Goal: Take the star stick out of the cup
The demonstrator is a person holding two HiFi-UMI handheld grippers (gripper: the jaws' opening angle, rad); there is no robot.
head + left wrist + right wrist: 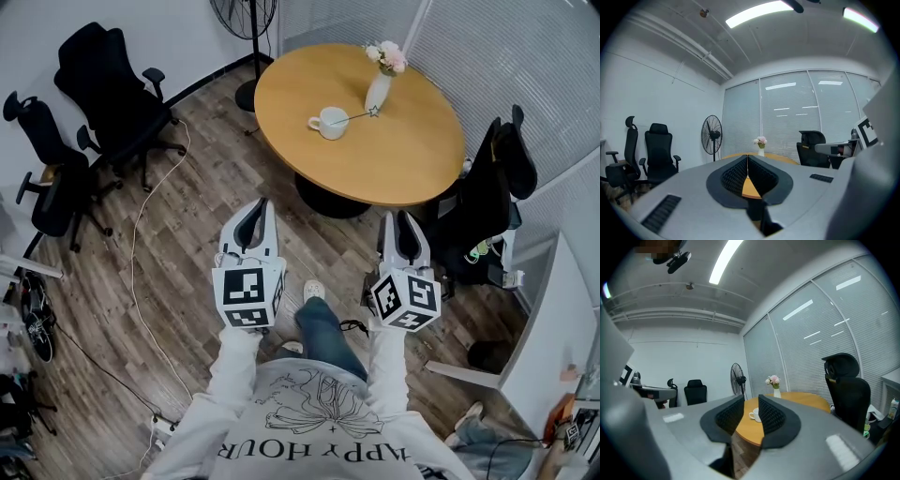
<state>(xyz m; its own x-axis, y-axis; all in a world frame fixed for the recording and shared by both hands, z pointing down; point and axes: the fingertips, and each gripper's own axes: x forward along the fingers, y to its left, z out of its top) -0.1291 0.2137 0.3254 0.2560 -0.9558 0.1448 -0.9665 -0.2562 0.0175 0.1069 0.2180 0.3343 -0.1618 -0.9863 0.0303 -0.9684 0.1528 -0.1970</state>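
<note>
A white cup (330,123) stands on the round wooden table (412,150), far ahead of me. The thin star stick (361,115) leans out of it to the right, its star tip near a white vase (379,89) of pink flowers. Both grippers hang over the floor, well short of the table. My left gripper (253,208) is shut, its tips (747,157) meeting with nothing between them. My right gripper (400,223) is open and empty. In the right gripper view the cup (754,416) shows through the gap of the right gripper (751,401).
Black office chairs (112,94) stand at the left wall. Another black chair (487,197) sits at the table's right side. A standing fan (248,19) is behind the table. A white cable (136,244) trails over the wood floor.
</note>
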